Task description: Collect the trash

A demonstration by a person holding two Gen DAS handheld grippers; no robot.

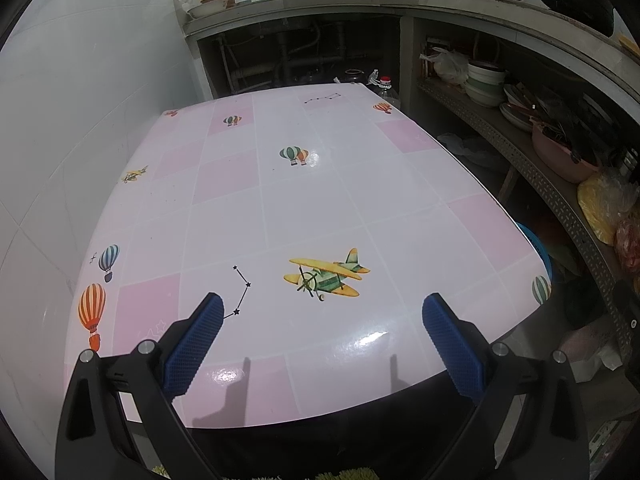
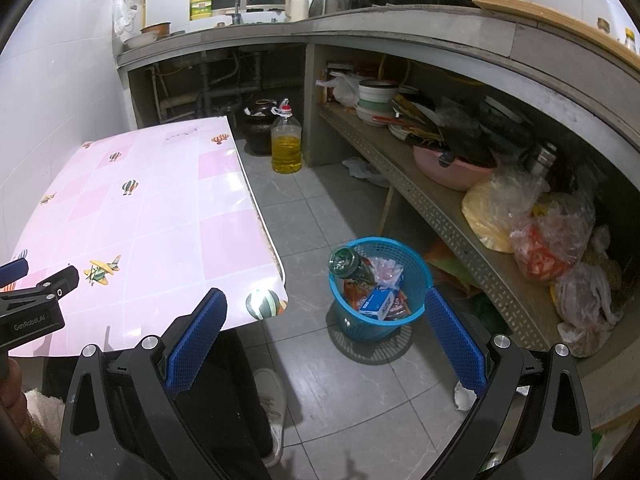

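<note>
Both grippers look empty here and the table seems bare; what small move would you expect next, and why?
Probably a small retreat of both grippers to rest. The left gripper and right gripper are open and hold nothing, the pink-and-white checked tabletop shows only printed pictures, and the blue plastic mesh basket on the floor already holds a green bottle and wrappers.

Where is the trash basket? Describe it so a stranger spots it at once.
Start at the pink checked table, then look to the grey tiled floor off its right edge, before the low shelf. There stands a small blue basket with slotted walls, the only blue container there, holding a dark green bottle and packets.
</note>
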